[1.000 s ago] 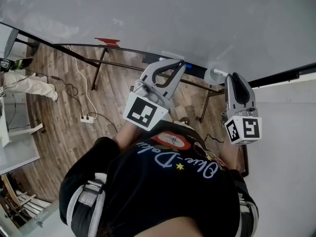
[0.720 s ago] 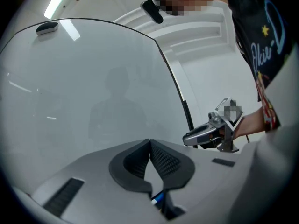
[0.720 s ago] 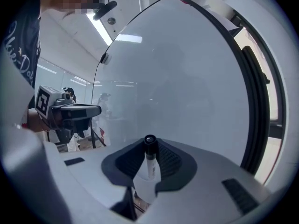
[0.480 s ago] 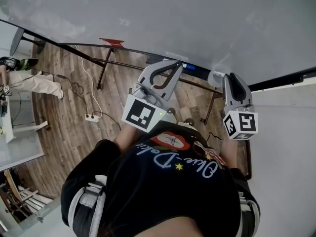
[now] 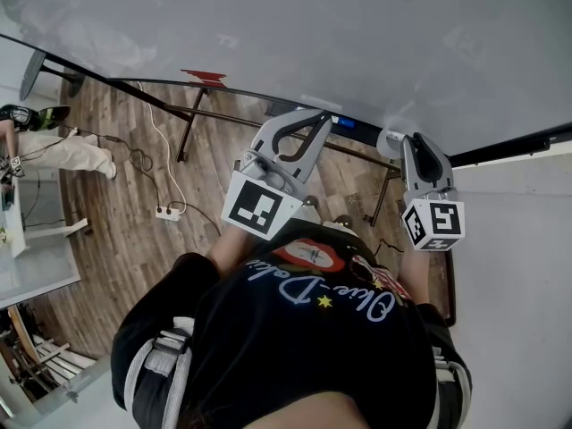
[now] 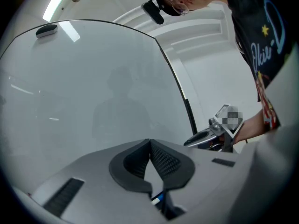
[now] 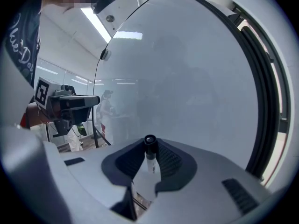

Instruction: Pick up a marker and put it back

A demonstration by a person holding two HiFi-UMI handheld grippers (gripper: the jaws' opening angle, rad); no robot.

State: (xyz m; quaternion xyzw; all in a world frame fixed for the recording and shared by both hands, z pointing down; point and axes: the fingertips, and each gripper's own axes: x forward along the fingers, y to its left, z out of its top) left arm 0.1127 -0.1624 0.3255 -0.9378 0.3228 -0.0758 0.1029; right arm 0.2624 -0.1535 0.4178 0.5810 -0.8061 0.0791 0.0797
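A marker (image 7: 150,155) with a white barrel and black cap stands between the pads of my right gripper (image 7: 149,158), which is shut on it. In the head view the marker's white end (image 5: 390,139) pokes out of the right gripper (image 5: 404,143) just by the dark tray rail (image 5: 357,132) under the whiteboard (image 5: 357,43). My left gripper (image 5: 317,121) is held level beside it, facing the board. Its jaws (image 6: 149,143) meet at the tips with nothing between them. A blue-and-white marker (image 5: 344,121) lies on the rail in front of it.
The whiteboard stands on dark metal legs (image 5: 183,123) over a wooden floor. A power strip (image 5: 161,213) and white cable lie on the floor to the left. Another person's legs (image 5: 63,155) show at far left. A white wall (image 5: 518,239) borders the right.
My right gripper has sunk a little with the marker, closer to the tray rail. The left gripper has stayed where it was.
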